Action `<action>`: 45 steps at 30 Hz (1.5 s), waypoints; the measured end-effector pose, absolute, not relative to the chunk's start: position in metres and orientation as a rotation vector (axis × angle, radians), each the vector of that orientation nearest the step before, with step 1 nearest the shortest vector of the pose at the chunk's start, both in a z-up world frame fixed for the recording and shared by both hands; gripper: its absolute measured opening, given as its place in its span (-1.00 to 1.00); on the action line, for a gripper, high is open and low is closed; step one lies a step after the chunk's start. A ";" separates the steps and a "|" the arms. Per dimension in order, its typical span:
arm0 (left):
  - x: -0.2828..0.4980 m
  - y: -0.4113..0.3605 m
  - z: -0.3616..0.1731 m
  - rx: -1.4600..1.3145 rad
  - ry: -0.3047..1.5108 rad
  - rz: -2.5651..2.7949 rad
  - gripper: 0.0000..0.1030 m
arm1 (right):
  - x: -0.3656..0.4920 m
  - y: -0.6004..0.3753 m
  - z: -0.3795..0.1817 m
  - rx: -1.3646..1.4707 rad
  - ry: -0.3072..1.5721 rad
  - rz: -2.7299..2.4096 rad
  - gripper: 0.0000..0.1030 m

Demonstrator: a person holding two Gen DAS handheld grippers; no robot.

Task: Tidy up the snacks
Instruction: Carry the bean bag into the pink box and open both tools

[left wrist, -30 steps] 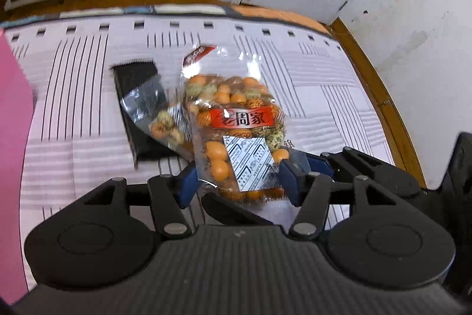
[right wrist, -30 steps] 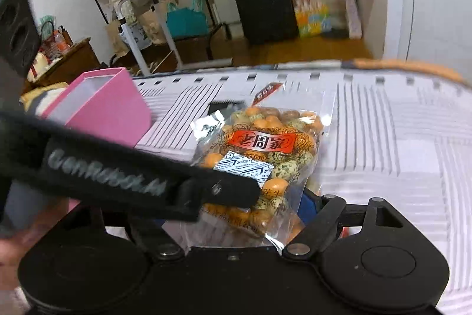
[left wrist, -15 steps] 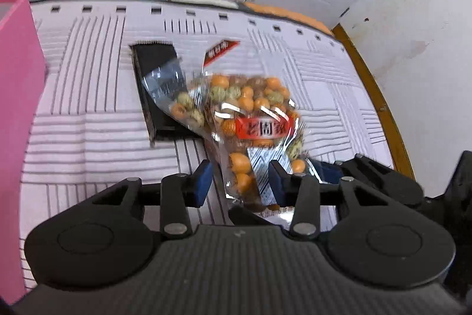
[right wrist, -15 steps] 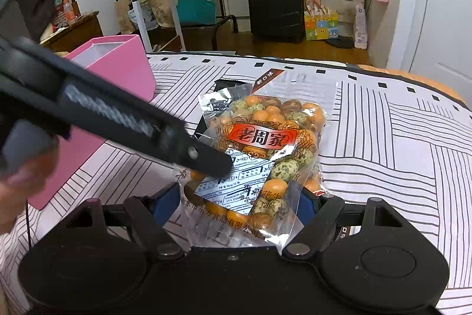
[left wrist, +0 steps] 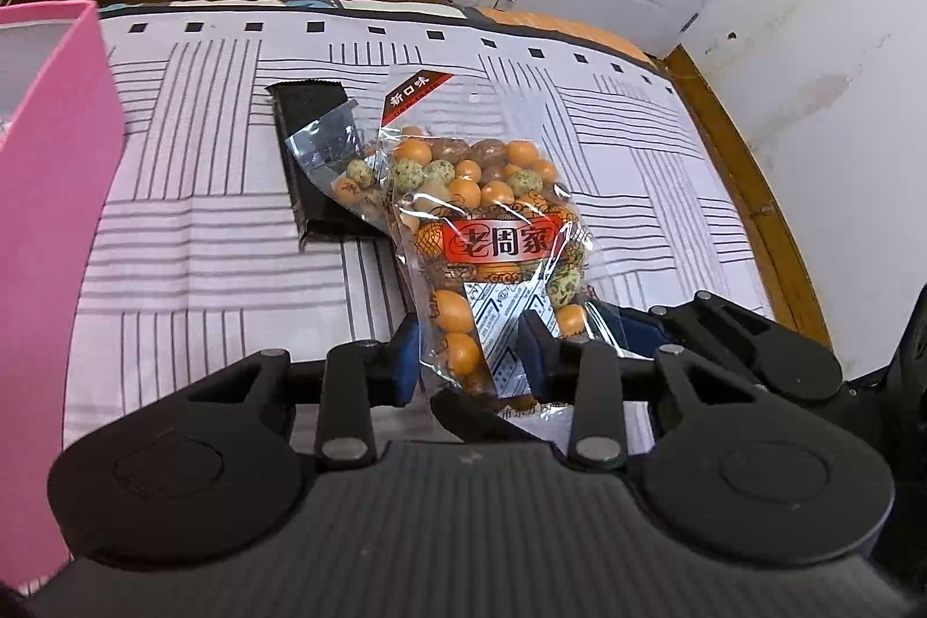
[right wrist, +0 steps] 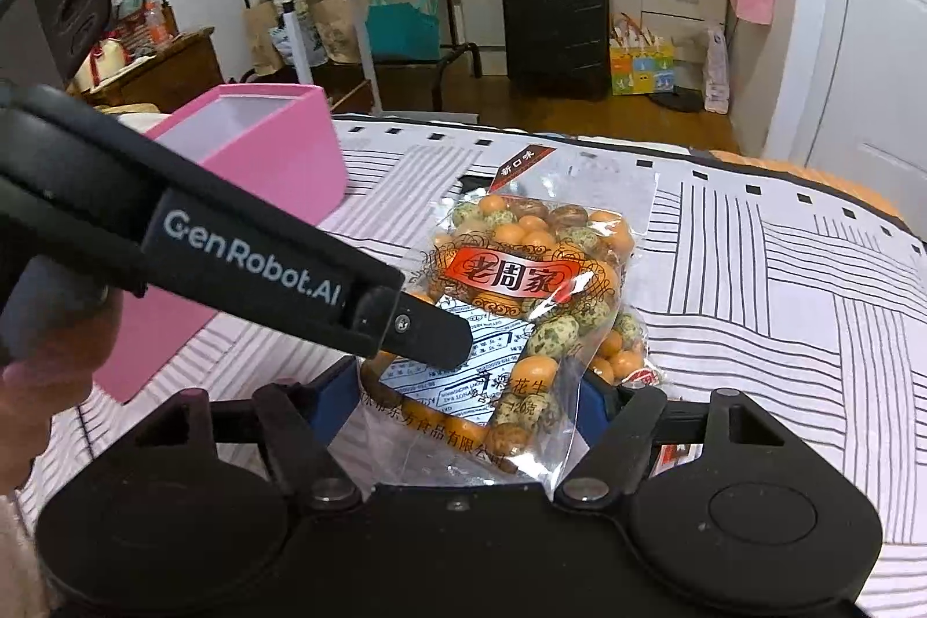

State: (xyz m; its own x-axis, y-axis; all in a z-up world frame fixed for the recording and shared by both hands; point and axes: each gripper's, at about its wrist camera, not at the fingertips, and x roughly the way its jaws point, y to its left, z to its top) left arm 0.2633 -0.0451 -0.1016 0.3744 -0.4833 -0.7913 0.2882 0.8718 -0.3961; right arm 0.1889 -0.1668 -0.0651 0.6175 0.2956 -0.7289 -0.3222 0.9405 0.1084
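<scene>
A clear bag of orange and green coated peanuts (left wrist: 492,236) with a red label is held above the striped bedcover. My left gripper (left wrist: 469,354) is shut on the bag's lower end. My right gripper (right wrist: 469,403) stands wide, its blue pads on either side of the same bag (right wrist: 521,305), not pressing it. The left gripper's black body (right wrist: 232,259) crosses the right wrist view from the left. A black snack packet (left wrist: 313,166) lies flat on the cover behind the bag.
A pink open box (right wrist: 243,189) stands on the bed at the left; it also shows in the left wrist view (left wrist: 52,189). The bed's wooden edge (left wrist: 747,178) and a white wall are at the right. A black suitcase (right wrist: 556,21) stands on the floor beyond.
The left gripper's jaws have closed in on the peanut bag. The right gripper's jaws have opened around it. The bag has lifted and turned slightly.
</scene>
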 end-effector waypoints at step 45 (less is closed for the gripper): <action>0.247 0.201 -0.037 -0.444 0.907 -0.078 -0.21 | 0.252 0.062 -0.004 -0.310 0.778 0.866 0.53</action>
State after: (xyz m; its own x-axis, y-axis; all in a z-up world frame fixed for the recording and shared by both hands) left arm 0.2474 0.2012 -0.0372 0.6200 -0.2496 -0.7438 -0.1197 0.9069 -0.4040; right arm 0.2517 0.0622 -0.0044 0.4005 0.5647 -0.7216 -0.7782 0.6254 0.0575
